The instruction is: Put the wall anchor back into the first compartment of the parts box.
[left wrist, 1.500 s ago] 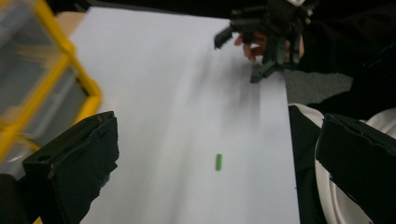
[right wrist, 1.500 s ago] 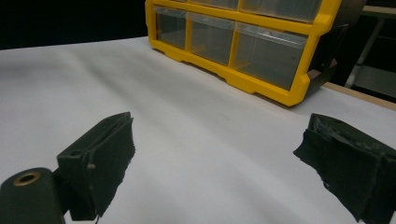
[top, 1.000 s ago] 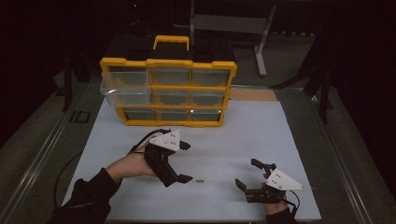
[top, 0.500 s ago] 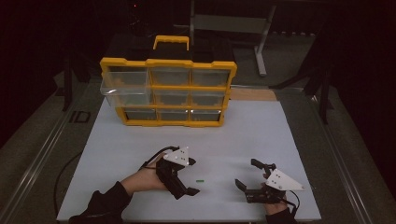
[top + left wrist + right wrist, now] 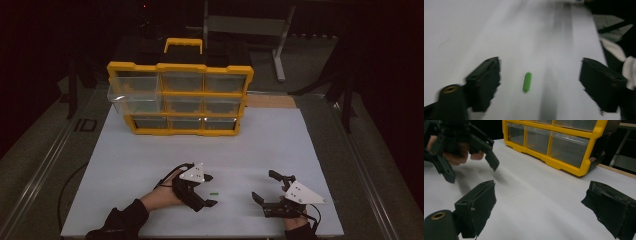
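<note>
A small green piece (image 5: 214, 193) lies on the white table top (image 5: 150, 160) near its front edge. My left gripper (image 5: 209, 190) hangs low over it with one jaw on either side. In the left gripper view the green piece (image 5: 527, 82) sits on the table between the two black jaws, and neither pad touches it. Those jaws have just been closing, but my left gripper (image 5: 539, 75) still stands open. To the right, my right gripper (image 5: 265, 186) rests open near the front edge with nothing between its jaws. From the right gripper view (image 5: 539, 195), the left gripper (image 5: 471, 167) appears at the upper left.
A yellow drawer organizer (image 5: 182, 100) with clear drawers stands at the back of the table, and its left drawer (image 5: 135, 97) is pulled out. The same organizer (image 5: 556, 142) is seen ahead in the right gripper view. Dark floor and metal stands surround the table.
My left gripper has come down and toward the front edge, and now straddles the green piece. Its jaws look a little narrower. The right gripper has not moved.
</note>
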`<move>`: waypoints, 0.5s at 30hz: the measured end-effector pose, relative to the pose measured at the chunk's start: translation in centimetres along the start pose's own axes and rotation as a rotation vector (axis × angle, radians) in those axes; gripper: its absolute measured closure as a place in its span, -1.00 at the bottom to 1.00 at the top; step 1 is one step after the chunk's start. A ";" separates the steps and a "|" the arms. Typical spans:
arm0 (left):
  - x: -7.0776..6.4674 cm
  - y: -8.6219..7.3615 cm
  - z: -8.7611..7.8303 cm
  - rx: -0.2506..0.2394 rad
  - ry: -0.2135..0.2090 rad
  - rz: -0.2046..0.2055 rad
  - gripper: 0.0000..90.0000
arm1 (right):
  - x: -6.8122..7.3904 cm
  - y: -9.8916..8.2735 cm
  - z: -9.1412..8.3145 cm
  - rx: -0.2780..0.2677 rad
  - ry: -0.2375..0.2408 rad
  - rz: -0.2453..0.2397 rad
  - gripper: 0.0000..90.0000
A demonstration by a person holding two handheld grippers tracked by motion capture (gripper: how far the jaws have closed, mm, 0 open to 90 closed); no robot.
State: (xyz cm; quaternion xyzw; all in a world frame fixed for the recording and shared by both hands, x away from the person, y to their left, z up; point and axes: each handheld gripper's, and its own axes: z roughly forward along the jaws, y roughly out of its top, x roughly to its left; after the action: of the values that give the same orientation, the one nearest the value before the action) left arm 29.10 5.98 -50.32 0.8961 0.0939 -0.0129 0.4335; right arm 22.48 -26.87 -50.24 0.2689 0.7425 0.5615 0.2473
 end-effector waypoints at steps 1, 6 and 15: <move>0.1 -0.1 0.2 0.005 -0.005 0.001 -0.55 | 0.0 0.0 0.0 0.000 0.003 -0.001 -0.81; 0.3 -0.5 0.6 0.030 -0.009 0.001 -0.25 | 0.0 0.0 0.0 0.000 0.003 -0.003 -0.81; 0.6 -0.6 2.1 0.097 -0.015 0.048 0.34 | 0.0 0.0 0.0 0.000 0.003 -0.003 -0.81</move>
State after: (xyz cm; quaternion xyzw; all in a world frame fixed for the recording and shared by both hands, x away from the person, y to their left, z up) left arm 29.66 4.78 -52.11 0.9179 0.0683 -0.0135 0.3906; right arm 22.47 -26.85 -50.23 0.2669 0.7433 0.5615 0.2470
